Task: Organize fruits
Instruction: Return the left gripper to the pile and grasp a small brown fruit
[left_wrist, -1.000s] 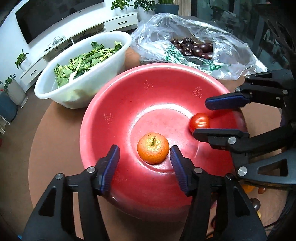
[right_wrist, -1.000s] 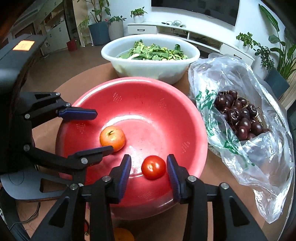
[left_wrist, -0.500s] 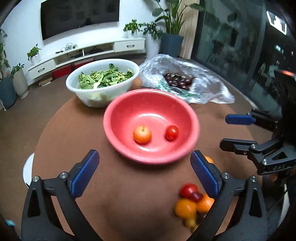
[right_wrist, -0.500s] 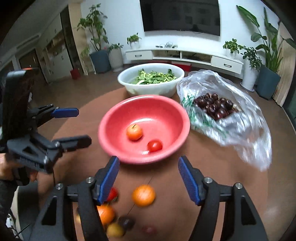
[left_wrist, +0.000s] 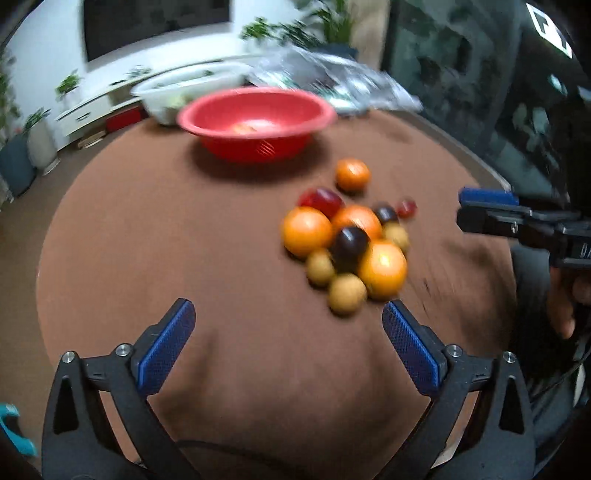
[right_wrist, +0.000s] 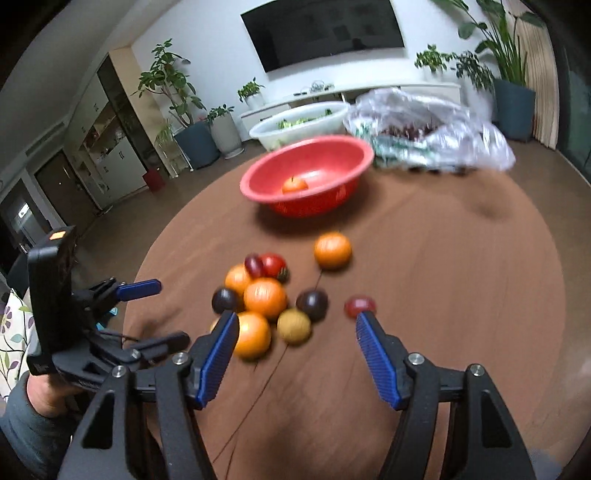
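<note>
Loose fruit pile (left_wrist: 343, 243) is seen on the brown worktop (left_wrist: 184, 258), well short of the red bowl (left_wrist: 255, 122): oranges, dark plums, small yellow fruits and red tomatoes bunched and touching, with a single orange (right_wrist: 332, 250) set apart toward the bowl and a small red fruit (right_wrist: 360, 306) off to the side. One orange fruit (right_wrist: 294, 184) is seen inside the red bowl; the tomato placed there a second ago cannot be made out now, hidden by the rim and blur. Behind the bowl a white basin of greens (right_wrist: 303, 123) and a clear plastic bag (right_wrist: 428, 129) of dark cherries are seen, blurred.

Compared with a second ago, both tools have been pulled back from over the bowl to the near side of the worktop. The left tool (left_wrist: 288, 347) is spread wide, nothing between its pads, the pile just ahead to its right; its jaws have just been opening. The right tool (right_wrist: 295, 354) is released too, jaws just opened, empty, tips just beside the nearest orange and the small red fruit.
</note>
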